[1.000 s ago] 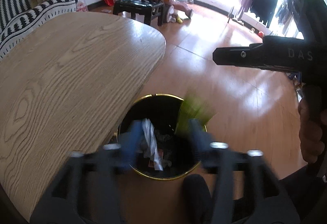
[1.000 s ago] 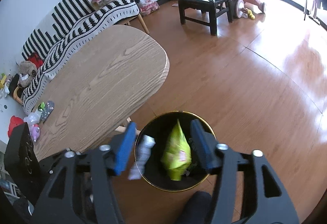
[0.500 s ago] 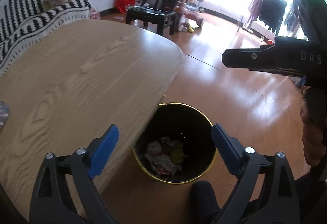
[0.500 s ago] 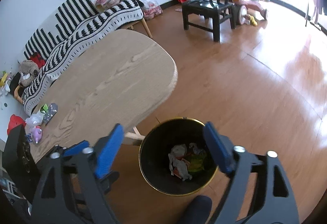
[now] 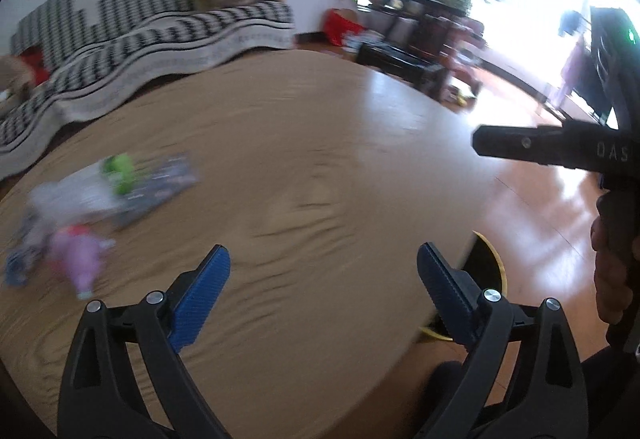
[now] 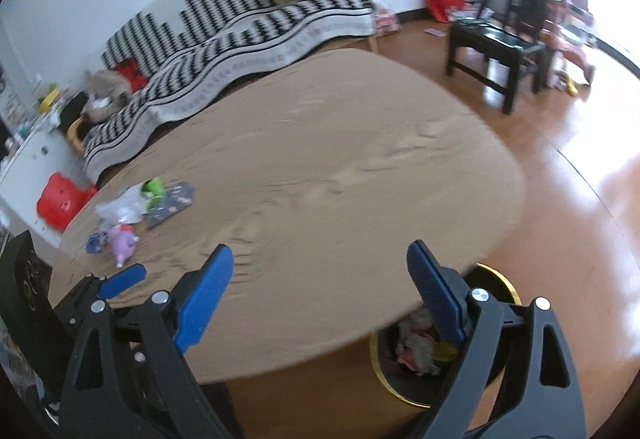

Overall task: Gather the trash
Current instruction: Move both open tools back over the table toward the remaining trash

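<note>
Trash [image 6: 132,217] lies in a loose cluster at the far left end of the wooden table [image 6: 320,167], blurred in both views: a pale crumpled plastic bag [image 6: 120,207], a green scrap [image 6: 153,187] on top of a grey-blue patterned packet [image 6: 173,201], a small blue piece [image 6: 95,241] and a pinkish-purple item [image 6: 122,242] nearest the table edge. In the left wrist view the same pile sits left of centre, the green scrap [image 5: 119,167] above the purple item [image 5: 80,257]. Left gripper [image 5: 322,281] hangs over the tabletop, blue pads spread wide, nothing between them; in the right wrist view only one of its blue fingertips [image 6: 122,280] shows at the lower left. Right gripper [image 6: 320,281] also stands wide and empty, over the near edge of the table. Striped sofa [image 6: 240,35] runs behind the table along the wall. To the right, tucked partly under the table's rim, a black bin with a gold edge [image 6: 506,289] holds crumpled white, red and yellow-green wrappers [image 6: 416,353]; the left wrist view catches only a sliver of that bin [image 5: 486,265]. Farther right, a black chair [image 6: 500,47] stands on the glossy wood floor [image 6: 580,199]. Right gripper's black body [image 5: 552,149] crosses the right side of the left wrist view, with the person's hand [image 5: 610,271] below it.
</note>
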Demonstrator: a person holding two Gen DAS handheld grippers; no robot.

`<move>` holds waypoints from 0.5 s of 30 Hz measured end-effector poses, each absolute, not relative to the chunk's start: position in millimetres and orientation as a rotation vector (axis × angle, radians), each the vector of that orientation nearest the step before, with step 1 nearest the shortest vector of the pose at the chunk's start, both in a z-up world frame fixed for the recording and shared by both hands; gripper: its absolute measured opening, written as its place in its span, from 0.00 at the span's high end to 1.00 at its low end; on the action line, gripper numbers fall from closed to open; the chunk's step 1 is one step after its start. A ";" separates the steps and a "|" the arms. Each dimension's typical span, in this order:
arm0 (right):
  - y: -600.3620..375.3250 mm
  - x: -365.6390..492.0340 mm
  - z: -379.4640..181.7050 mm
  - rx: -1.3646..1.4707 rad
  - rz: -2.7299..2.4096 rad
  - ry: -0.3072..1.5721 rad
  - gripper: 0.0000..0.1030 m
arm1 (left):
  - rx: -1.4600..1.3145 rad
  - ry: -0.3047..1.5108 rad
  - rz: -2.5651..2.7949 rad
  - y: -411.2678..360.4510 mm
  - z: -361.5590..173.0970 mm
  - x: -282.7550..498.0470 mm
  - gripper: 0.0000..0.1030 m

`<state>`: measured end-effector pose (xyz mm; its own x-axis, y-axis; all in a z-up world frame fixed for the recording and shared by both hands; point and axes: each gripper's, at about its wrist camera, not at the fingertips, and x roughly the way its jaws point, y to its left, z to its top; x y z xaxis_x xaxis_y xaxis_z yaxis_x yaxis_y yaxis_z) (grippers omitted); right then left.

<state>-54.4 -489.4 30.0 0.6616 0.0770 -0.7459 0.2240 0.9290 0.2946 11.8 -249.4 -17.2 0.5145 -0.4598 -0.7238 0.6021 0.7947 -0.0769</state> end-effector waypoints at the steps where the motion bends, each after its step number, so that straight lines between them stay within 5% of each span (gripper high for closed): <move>1: -479.6 -48.2 30.3 0.376 -0.069 0.852 0.17 | 0.183 0.804 -0.609 -230.2 -15.2 17.6 0.11; 15: -293.1 41.0 19.1 0.147 0.244 0.869 0.17 | 0.045 0.793 -0.199 -5.8 -19.5 77.9 0.11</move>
